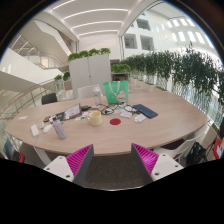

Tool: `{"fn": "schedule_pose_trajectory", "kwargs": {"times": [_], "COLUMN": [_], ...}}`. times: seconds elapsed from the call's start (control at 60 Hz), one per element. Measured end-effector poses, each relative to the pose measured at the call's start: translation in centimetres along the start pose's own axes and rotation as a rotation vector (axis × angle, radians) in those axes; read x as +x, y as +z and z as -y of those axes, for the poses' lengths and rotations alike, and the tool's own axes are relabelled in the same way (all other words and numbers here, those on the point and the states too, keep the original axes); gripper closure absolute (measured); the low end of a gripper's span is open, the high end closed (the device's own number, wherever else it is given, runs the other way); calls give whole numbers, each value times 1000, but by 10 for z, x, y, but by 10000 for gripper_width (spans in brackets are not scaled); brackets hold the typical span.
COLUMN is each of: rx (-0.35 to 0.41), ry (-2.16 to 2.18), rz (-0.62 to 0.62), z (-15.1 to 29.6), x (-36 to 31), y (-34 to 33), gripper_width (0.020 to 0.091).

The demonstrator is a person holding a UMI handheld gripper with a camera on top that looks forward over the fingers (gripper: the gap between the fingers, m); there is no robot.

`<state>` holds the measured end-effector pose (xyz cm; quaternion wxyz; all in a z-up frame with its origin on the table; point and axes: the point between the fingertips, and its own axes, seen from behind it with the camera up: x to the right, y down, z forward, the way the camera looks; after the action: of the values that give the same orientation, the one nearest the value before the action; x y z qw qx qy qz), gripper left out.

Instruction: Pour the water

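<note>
Claw (112,162) hung wide open and empty, short of the round wooden table (150,128).

From left, papers (45,127) lay on the table, then a pale cup (95,118) well beyond the pink-padded fingers (76,160), a small red lid (115,122), a green bag (116,92) farther back, and a dark tablet (146,110).

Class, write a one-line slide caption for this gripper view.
Open gripper faces a round wooden table bearing a green pitcher and a cup, well beyond its fingers.
</note>
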<state>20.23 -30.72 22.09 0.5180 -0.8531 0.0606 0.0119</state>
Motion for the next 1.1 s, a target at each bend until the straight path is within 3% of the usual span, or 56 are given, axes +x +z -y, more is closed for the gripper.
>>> {"fn": "schedule_pose_trajectory", "kwargs": {"times": [0.317, 0.567, 0.95, 1.1], "rx": [-15, 61, 215, 236], "ry": [-1, -32, -119, -115], "rz": [11, 18, 117, 110], "z": [-16, -25, -43, -20], "x": [-39, -140, -359, -382], "y": [0, 27, 214, 289], "gripper_width": [272, 270, 269, 280]}}
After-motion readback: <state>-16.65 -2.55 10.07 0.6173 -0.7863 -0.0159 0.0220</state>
